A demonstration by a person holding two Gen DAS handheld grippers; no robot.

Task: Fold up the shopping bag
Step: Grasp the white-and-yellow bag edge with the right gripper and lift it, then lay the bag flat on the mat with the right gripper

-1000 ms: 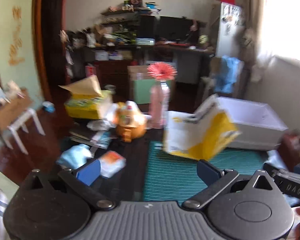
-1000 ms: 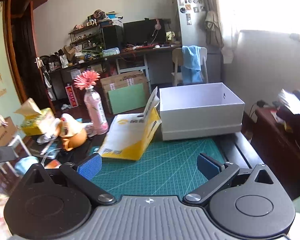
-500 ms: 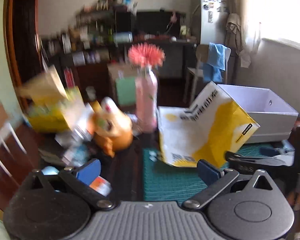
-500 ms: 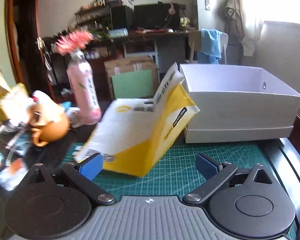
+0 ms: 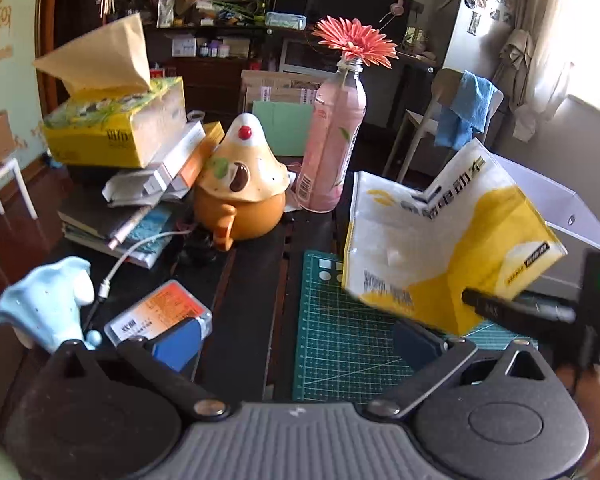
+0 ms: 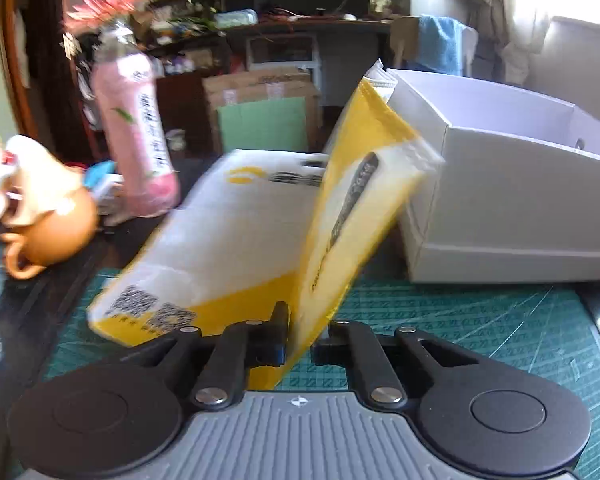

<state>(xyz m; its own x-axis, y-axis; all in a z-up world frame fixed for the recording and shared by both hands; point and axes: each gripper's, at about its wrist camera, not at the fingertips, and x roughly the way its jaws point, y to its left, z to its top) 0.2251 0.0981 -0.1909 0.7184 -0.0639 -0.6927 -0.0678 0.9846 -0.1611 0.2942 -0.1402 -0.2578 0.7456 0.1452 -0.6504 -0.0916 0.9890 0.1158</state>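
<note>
My right gripper (image 6: 300, 346) pinches the yellow shopping bag's (image 6: 260, 236) lower edge over the green mat (image 6: 460, 328), while my left gripper (image 5: 300, 344) hangs with jaws wide.

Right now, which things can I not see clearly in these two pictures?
- Right wrist view: the shopping bag, pink bottle and orange pot are motion-blurred; the bag's print is unreadable.
- Right wrist view: the bag's lower corner is hidden between the right gripper fingers.
- Left wrist view: the right gripper's fingertips are dark and blurred against the bag.
- Left wrist view: the white box is partly hidden behind the bag.
</note>
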